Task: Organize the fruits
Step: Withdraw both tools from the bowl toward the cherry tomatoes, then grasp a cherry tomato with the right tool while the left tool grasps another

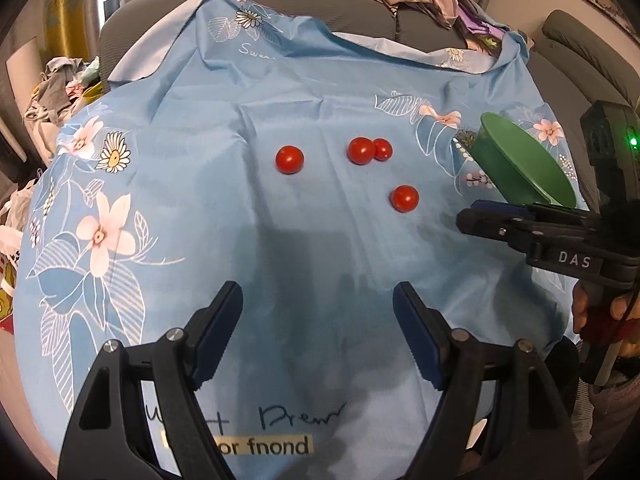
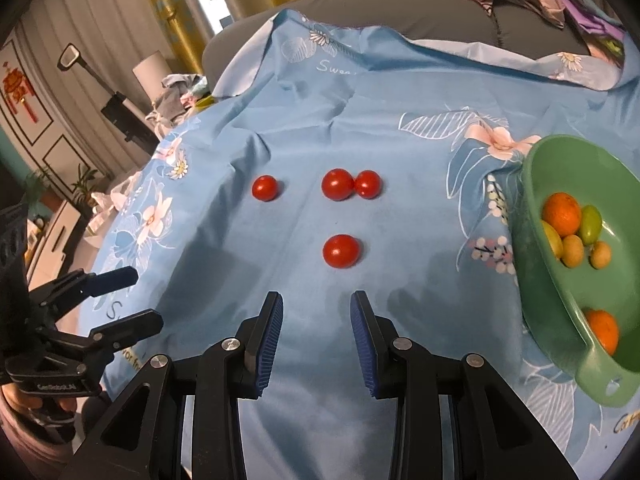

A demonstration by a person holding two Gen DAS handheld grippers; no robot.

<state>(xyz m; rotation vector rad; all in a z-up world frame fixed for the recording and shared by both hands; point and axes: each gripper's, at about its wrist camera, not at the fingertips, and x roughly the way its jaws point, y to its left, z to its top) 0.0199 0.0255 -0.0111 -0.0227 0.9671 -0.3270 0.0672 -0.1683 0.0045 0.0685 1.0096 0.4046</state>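
The nearest small round red tomato [image 2: 340, 251] lies alone on the blue floral cloth [image 2: 280, 140], straight ahead of your right gripper [image 2: 317, 320], whose jaws stand moderately apart and empty. Three more sit beyond it (two touching). Your left gripper [image 1: 318, 304], spread wide and empty, is farther off. The green plastic bowl [image 2: 560, 320] waits to the right.

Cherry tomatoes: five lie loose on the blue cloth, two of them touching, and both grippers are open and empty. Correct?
Not quite. Four cherry tomatoes lie on the blue cloth, not five; the right wrist view shows all of them. Two do touch, and the left gripper and right gripper are open and empty.
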